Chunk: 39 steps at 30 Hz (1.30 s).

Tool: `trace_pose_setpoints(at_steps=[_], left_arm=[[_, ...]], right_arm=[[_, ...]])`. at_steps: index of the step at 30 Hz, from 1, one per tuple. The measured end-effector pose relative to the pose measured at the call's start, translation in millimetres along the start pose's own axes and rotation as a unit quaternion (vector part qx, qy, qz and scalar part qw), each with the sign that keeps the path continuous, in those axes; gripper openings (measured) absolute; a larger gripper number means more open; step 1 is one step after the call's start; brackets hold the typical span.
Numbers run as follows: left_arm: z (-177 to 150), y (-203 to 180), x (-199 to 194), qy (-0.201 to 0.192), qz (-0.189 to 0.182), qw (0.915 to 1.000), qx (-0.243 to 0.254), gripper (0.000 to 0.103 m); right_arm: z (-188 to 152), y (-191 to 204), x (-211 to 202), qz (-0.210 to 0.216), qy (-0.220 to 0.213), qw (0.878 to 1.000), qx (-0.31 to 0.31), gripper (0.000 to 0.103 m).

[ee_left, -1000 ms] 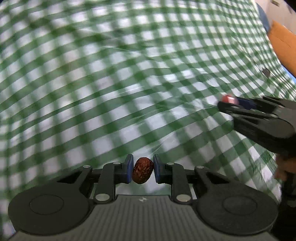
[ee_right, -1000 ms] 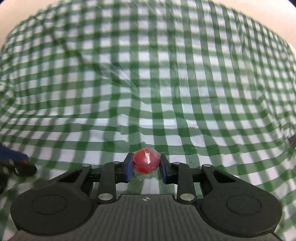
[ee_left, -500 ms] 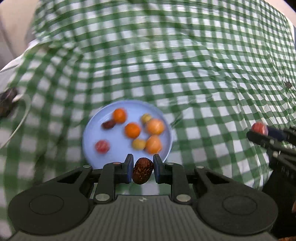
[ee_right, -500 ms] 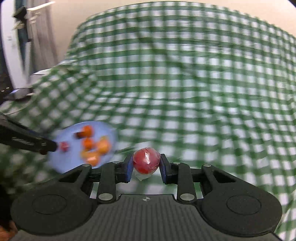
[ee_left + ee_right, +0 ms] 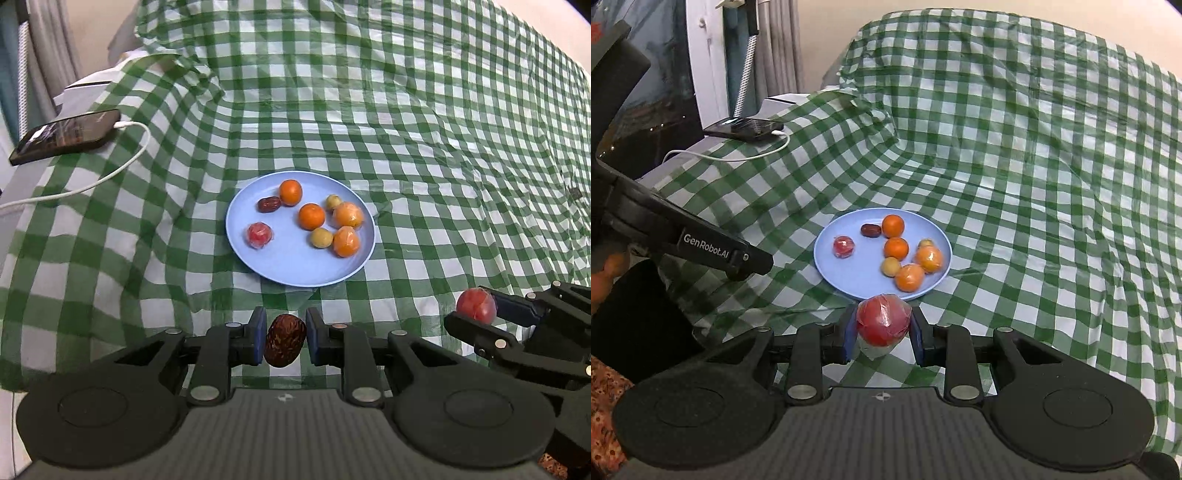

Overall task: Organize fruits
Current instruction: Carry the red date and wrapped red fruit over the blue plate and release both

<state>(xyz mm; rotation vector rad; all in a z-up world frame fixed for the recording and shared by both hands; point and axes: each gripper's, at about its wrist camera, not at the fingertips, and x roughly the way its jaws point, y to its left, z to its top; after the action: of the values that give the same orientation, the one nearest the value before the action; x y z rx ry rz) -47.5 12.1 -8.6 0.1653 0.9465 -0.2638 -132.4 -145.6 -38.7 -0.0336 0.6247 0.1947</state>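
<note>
A light blue plate (image 5: 295,266) lies on the green checked cloth and holds several fruits: oranges (image 5: 311,216), small yellow fruits (image 5: 320,237), a dark date (image 5: 269,204) and a wrapped red fruit (image 5: 259,235). The plate also shows in the right wrist view (image 5: 849,280). My left gripper (image 5: 284,340) is shut on a brown wrinkled date (image 5: 284,340), held just short of the plate's near rim. My right gripper (image 5: 883,325) is shut on a wrapped red fruit (image 5: 883,320), close to the plate's near edge; this fruit also shows at the right of the left wrist view (image 5: 475,305).
A black phone (image 5: 66,134) with a white cable (image 5: 110,173) lies on a grey ledge at the far left. The left gripper's body (image 5: 683,240) crosses the left of the right wrist view. The cloth is rumpled behind the plate.
Both grippers have swung left with their fruits still held. The plate came into view and now sits steady ahead of both, a little farther off than half a second ago.
</note>
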Motion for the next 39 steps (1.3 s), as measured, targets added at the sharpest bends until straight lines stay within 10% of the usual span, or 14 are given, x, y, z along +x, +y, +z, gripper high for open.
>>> trace_pose_setpoints(at_steps=[39], left_arm=[[80,13,59,-0.016,0.004,0.9994,-0.030,0.025]], right_arm=[[40,-13,81,-0.003,0.020,1.000,0.009,0.031]])
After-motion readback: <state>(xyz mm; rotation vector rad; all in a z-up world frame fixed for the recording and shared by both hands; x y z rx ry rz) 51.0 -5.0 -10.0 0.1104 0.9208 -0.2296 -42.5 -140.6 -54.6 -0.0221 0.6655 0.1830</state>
